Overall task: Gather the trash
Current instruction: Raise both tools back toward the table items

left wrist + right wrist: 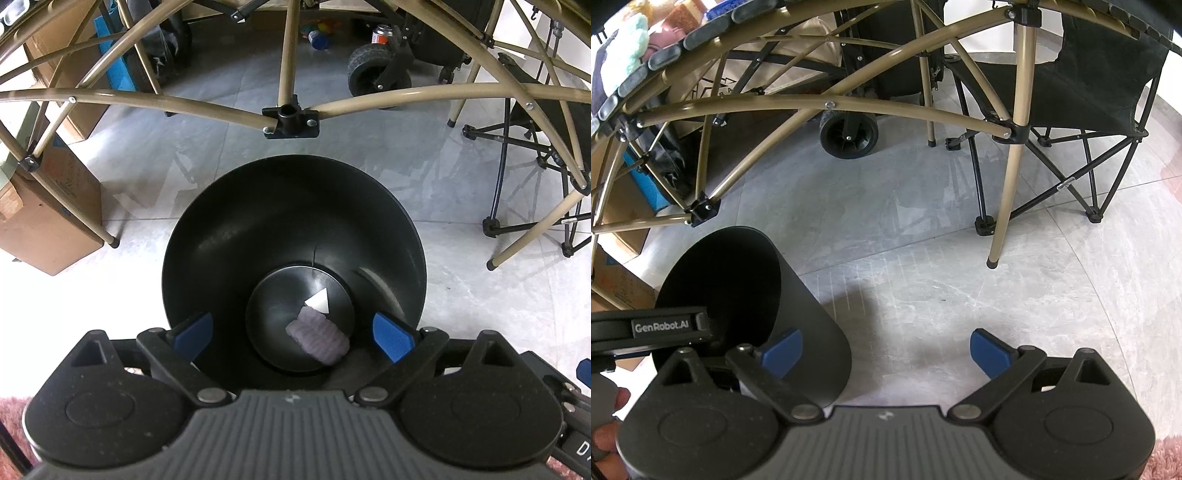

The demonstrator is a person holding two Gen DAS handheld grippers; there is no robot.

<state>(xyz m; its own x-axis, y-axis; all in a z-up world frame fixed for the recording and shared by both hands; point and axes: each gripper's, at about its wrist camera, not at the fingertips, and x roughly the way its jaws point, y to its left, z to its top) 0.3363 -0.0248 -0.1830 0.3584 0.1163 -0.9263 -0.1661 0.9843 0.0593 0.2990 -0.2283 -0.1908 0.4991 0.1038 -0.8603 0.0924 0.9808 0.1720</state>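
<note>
Left gripper (pixel 291 336) spread above black bin (pixel 207 229), purple wad (pixel 318 339) lying inside; right gripper (pixel 886 352) spread, empty, over floor (pixel 960 258).

We look straight down the open mouth of the black bin (pixel 295 229); nothing bars it from above, and our left gripper (pixel 293 338) hangs over it with jaws spread wide and empty; only a grey wad (pixel 319 341) and a white scrap (pixel 318 301) lie at the bottom. Beyond the bin, tan frame tubes (pixel 207 105) cross low over the floor, and their black joint (pixel 291 123) sits just past the rim. To the left stand cardboard boxes (pixel 44 225); to the right, a folding chair's black legs (pixel 1052 177) and a tan leg (pixel 1008 192). Before our right gripper (pixel 886 354), jaws apart, the grey floor (pixel 942 280) lies bare; a wheel (pixel 849 138) stands further back.
</note>
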